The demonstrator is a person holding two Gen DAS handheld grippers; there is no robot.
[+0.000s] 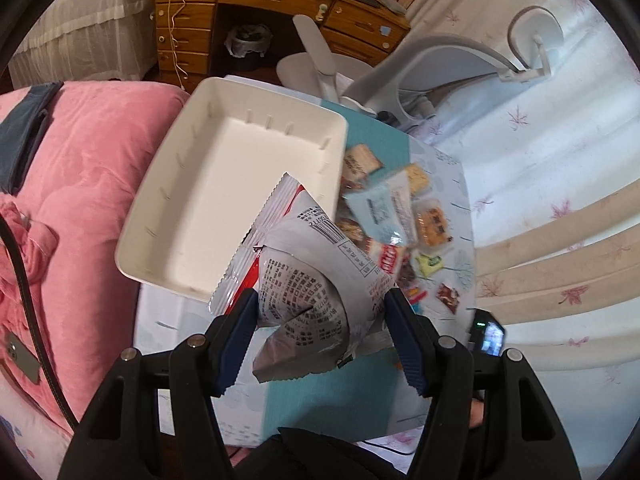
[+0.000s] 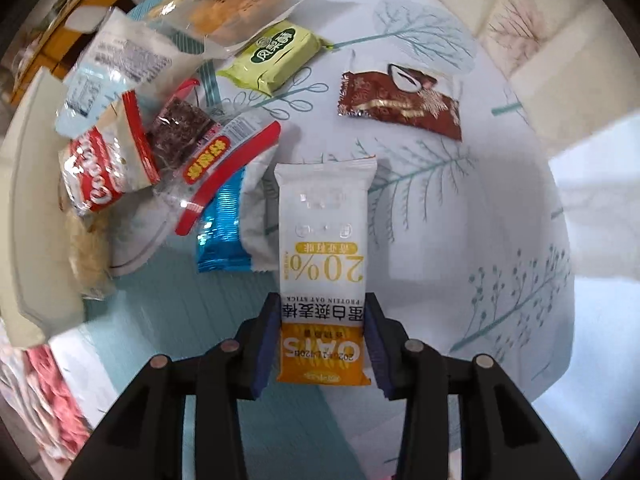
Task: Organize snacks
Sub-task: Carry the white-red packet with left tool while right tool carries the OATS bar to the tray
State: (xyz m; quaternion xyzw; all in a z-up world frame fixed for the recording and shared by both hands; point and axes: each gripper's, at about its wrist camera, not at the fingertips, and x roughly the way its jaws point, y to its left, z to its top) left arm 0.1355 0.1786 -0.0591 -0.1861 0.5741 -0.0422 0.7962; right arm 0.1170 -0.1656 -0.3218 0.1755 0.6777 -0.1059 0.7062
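Note:
My left gripper [image 1: 320, 304] is shut on a grey and red printed snack bag [image 1: 304, 272] and holds it in the air over the near right corner of an empty white tray [image 1: 168, 176]. My right gripper [image 2: 322, 308] is shut on a white and orange oat bar [image 2: 324, 264] that lies lengthwise between its fingers, just above the table. A pile of snack packets [image 2: 168, 132] lies left of the bar; it also shows in the left wrist view [image 1: 400, 220]. The tray's edge [image 2: 32, 200] shows at far left in the right wrist view.
A green packet [image 2: 276, 60] and a brown packet [image 2: 400, 104] lie apart on the leaf-print tablecloth [image 2: 480, 240]. A pink cushion [image 1: 80, 200] is left of the tray. A white chair [image 1: 440, 64] and a wooden desk [image 1: 260, 8] stand beyond the table.

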